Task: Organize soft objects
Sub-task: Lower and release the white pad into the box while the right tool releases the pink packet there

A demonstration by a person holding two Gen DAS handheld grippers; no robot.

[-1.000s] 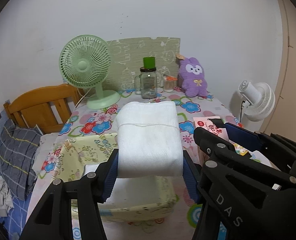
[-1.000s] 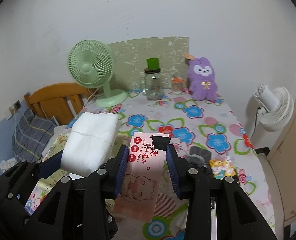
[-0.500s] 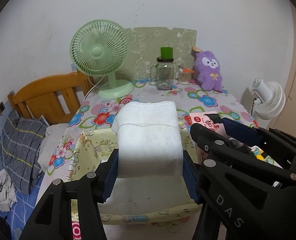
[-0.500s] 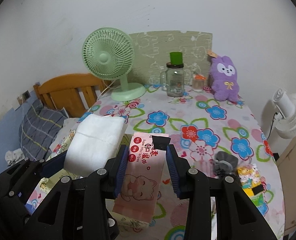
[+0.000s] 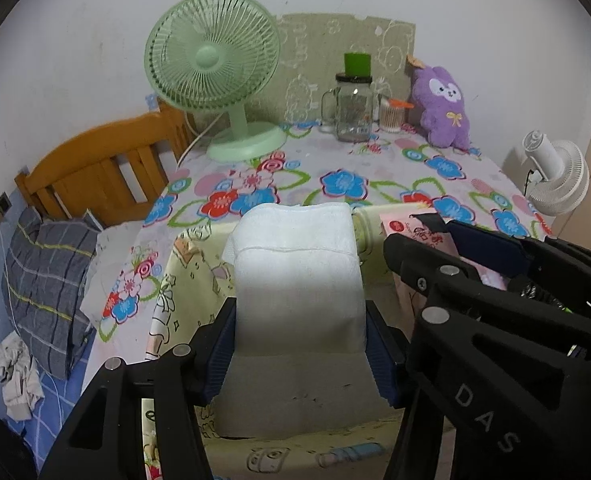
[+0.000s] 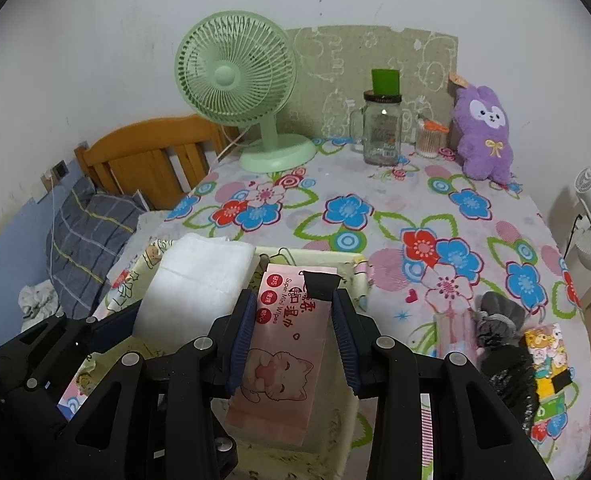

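The left gripper (image 5: 300, 344) has its blue-padded fingers (image 5: 221, 354) pressed against both sides of a folded white soft cloth pack (image 5: 297, 276), gripping its near end while the rest juts toward 12 o'clock over a pale yellow fabric storage box with cartoon prints (image 5: 183, 280). The right gripper (image 6: 292, 334) clamps a pink pack of wet wipes (image 6: 283, 354) between its own fingers (image 6: 241, 340). The pack reads "Super Mini Wipes" beside red Chinese characters and three red round badges, with a drawn cat below and a black flap at its top edge; it hangs above the same box's open mouth. In the left wrist view the right gripper's black frame bears the letters "DAS" at about 4 o'clock.

Outward, the box sits at the near edge of a bench covered in a flowered cloth (image 6: 415, 208). At about 3 o'clock of the wipes in the right wrist view lie a grey scrunched cloth item (image 6: 495, 316) and a small yellow cartoon-printed packet (image 6: 545, 356); its writing is too small to read. Toward 12 o'clock stand a mint green desk fan (image 6: 247, 92), a clear glass mug jar with a green top (image 6: 381, 128), a small container of cotton swabs (image 6: 431, 142) and a purple plush rabbit (image 6: 485, 132). A white fan (image 5: 555, 176) stands off the bench at 2 o'clock.
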